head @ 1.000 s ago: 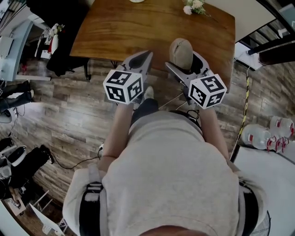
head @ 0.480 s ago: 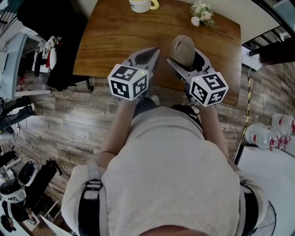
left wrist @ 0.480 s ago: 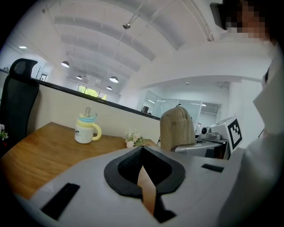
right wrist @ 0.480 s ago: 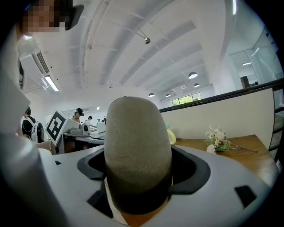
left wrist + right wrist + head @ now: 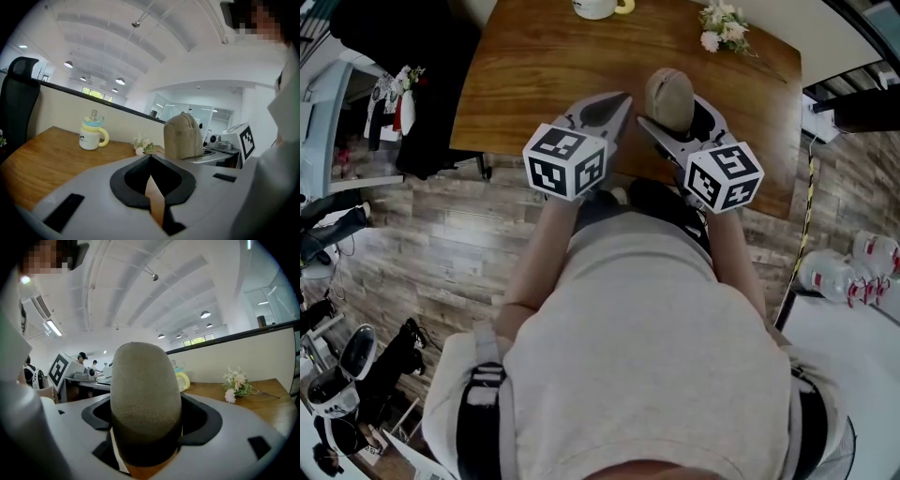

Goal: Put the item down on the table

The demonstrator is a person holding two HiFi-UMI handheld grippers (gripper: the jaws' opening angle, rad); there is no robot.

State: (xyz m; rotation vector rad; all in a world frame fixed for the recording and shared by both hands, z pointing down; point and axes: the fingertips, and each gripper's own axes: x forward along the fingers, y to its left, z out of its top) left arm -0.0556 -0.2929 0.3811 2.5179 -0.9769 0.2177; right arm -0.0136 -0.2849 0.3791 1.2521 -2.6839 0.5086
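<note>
A beige fabric pouch (image 5: 668,97) stands upright between the jaws of my right gripper (image 5: 673,112), which is shut on it. In the right gripper view the pouch (image 5: 145,394) fills the middle and hides the gap of the right gripper (image 5: 145,430). It hangs over the near part of the wooden table (image 5: 534,66). My left gripper (image 5: 617,99) is beside it on the left, shut and holding nothing. From the left gripper (image 5: 150,159) the pouch (image 5: 183,137) shows to the right, above the table (image 5: 37,159).
A white mug with a yellow handle (image 5: 598,7) and a small bunch of flowers (image 5: 722,23) stand at the table's far edge. A black chair with clothes (image 5: 403,84) is at the left. Water bottles (image 5: 853,272) lie on the floor at the right.
Both grippers and the pouch have moved forward, from the table's near edge to over its top. The mug has come into view at the far edge.
</note>
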